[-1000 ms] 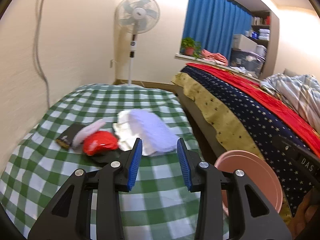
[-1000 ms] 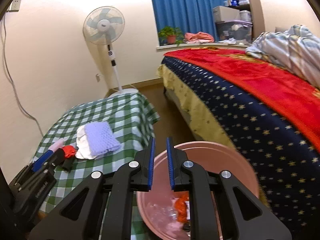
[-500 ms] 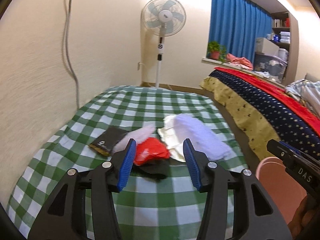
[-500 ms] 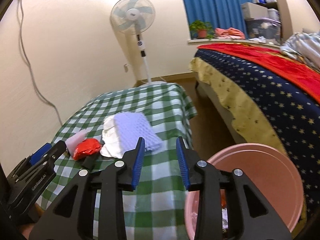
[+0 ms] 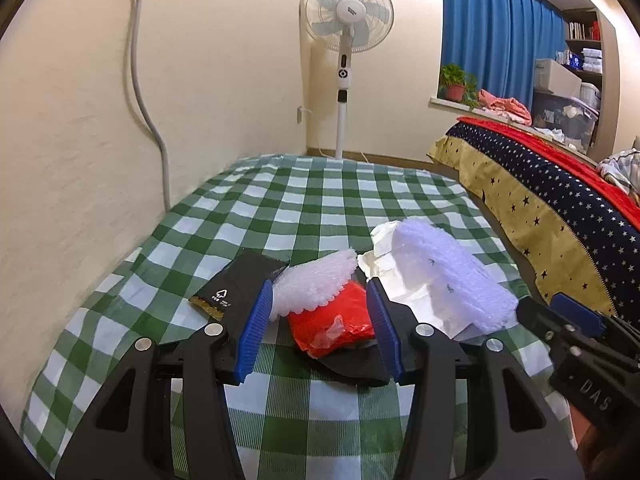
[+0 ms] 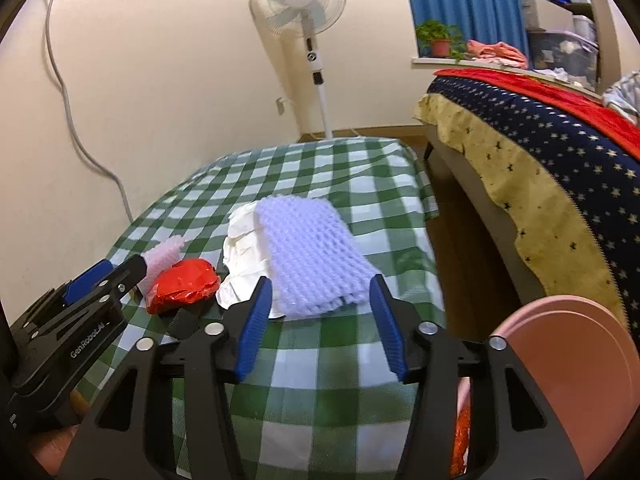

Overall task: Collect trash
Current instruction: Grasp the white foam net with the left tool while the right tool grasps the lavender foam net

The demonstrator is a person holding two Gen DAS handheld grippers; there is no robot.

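Observation:
Trash lies on a green checked table (image 5: 320, 208): a red crumpled wrapper (image 5: 332, 326), a pink foam net (image 5: 314, 282), a black sachet (image 5: 236, 286), white paper (image 5: 384, 256) and a lilac foam net (image 5: 452, 276). My left gripper (image 5: 318, 326) is open, its jaws either side of the red wrapper (image 6: 184, 284). My right gripper (image 6: 320, 320) is open just before the lilac foam net (image 6: 312, 252), empty. A pink bin (image 6: 568, 376) stands low at the right in the right wrist view.
A standing fan (image 5: 346, 36) is behind the table by the wall. A bed with a starred navy and red cover (image 6: 540, 132) runs along the right, with a strip of wooden floor (image 6: 452, 248) between it and the table. A grey cable (image 5: 148, 92) hangs down the wall.
Both grippers swung left from the bin toward the table. The right gripper opened from nearly shut to wide. The left gripper closed in on the red wrapper.

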